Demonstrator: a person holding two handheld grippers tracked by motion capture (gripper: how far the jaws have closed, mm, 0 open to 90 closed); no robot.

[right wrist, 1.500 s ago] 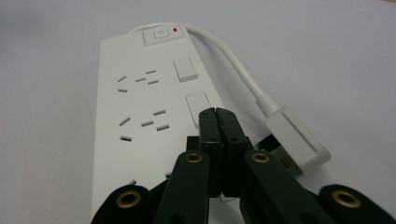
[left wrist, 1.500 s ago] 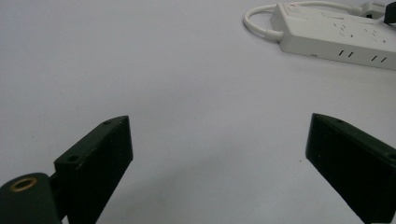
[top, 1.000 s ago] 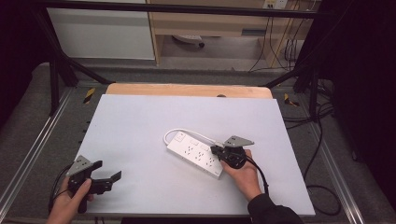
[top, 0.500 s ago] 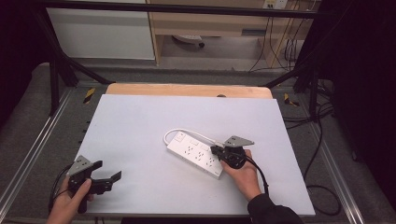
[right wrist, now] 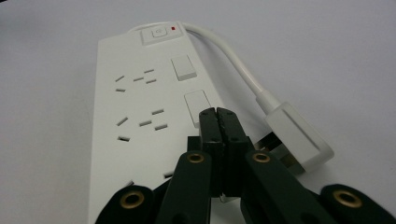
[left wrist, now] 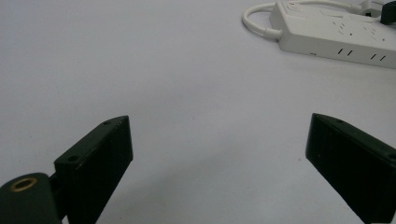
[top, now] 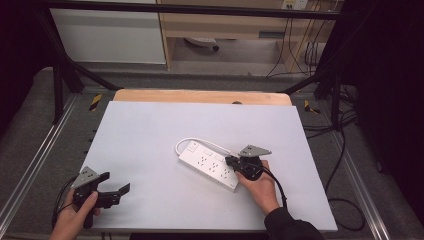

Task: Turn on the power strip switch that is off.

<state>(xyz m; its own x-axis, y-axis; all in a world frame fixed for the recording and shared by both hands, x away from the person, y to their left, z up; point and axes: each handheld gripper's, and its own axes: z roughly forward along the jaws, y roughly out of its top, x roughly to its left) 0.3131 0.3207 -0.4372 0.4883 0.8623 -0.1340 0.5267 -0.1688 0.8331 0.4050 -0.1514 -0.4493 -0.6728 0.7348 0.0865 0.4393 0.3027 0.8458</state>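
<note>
The right tongs [right wrist: 218,113] were clenched shut, tips pressing a switch [right wrist: 198,107] on the power strip [right wrist: 135,121]. The left tongs [left wrist: 219,158] waited wide apart, holding nothing.

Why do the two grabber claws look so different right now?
The left gripper has its jaws spread wide apart over bare table, while the right gripper has its jaws pressed flat together. The left gripper sits far from the power strip; the right gripper's tips are over a white button on the power strip. Both are black, and each is held in a hand.
</note>
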